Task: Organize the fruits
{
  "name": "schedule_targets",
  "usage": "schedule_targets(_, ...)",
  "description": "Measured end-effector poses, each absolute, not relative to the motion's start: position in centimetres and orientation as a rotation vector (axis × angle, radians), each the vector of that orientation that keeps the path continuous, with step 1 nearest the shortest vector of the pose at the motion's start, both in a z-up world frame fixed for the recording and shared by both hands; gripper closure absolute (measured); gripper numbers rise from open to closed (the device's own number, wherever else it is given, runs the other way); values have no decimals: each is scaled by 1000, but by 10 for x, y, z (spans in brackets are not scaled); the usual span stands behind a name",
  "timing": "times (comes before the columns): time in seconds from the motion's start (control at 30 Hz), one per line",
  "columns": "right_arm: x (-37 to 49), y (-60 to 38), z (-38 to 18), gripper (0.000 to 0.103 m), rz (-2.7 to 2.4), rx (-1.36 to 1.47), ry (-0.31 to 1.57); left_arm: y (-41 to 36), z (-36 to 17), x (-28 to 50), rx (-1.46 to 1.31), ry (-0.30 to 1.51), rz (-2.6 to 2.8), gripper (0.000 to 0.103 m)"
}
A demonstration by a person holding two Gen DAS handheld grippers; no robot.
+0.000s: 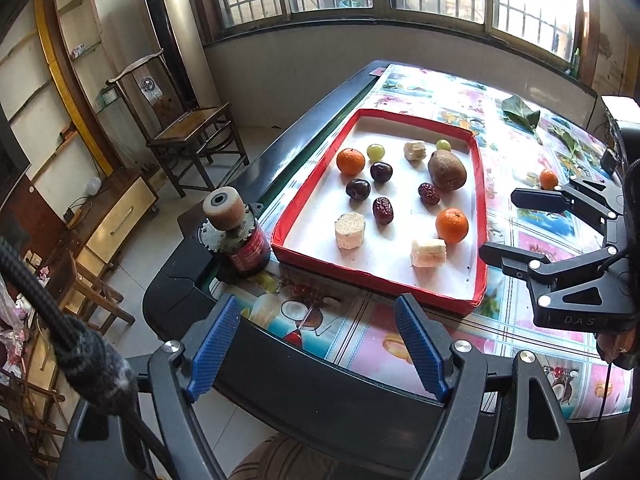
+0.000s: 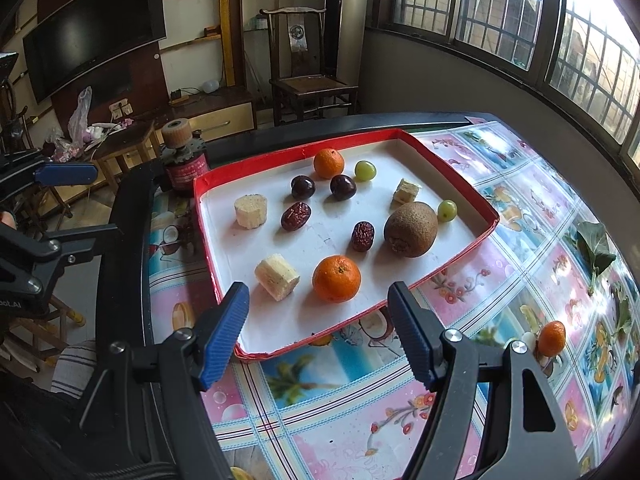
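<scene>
On the bench (image 2: 500, 248), in the middle of both views, lies a red-rimmed tray (image 2: 448, 164) with a white floor, and the fruits are spread inside it. Toward the upper part of the right wrist view sit one tangerine (image 2: 328, 163), two dark cherries (image 2: 303, 187) and a green grape (image 2: 365, 170). In the centre are two wrinkled red dates (image 2: 295, 216) and a brown kiwi (image 2: 410, 229), with a second grape (image 2: 447, 210) touching or just beside it. Three pale cut pieces (image 2: 250, 210) and a bigger tangerine (image 2: 336, 278) lie nearer the lower edge. One small tangerine (image 2: 551, 338) stays outside the tray, at the lower right of this view, on the patterned cloth.

The right tongs (image 2: 316, 332) stand wide and hold nothing, just over the near tray rim. The left tongs (image 1: 316, 348) are also wide and empty, low in the left wrist view, above the bench edge. A red can (image 1: 250, 250) with a roller on top stands beside the tray's left corner.
</scene>
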State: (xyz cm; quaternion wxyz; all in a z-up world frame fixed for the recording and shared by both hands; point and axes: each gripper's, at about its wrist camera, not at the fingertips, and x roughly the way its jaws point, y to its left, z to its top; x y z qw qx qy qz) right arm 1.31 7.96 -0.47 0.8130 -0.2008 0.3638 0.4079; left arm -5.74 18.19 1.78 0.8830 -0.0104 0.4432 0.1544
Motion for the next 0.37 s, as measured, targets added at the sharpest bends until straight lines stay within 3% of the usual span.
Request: schedule_targets(0.37, 13, 78, -9, 30, 874, -419, 784, 174, 21, -51, 8, 897, 309, 23)
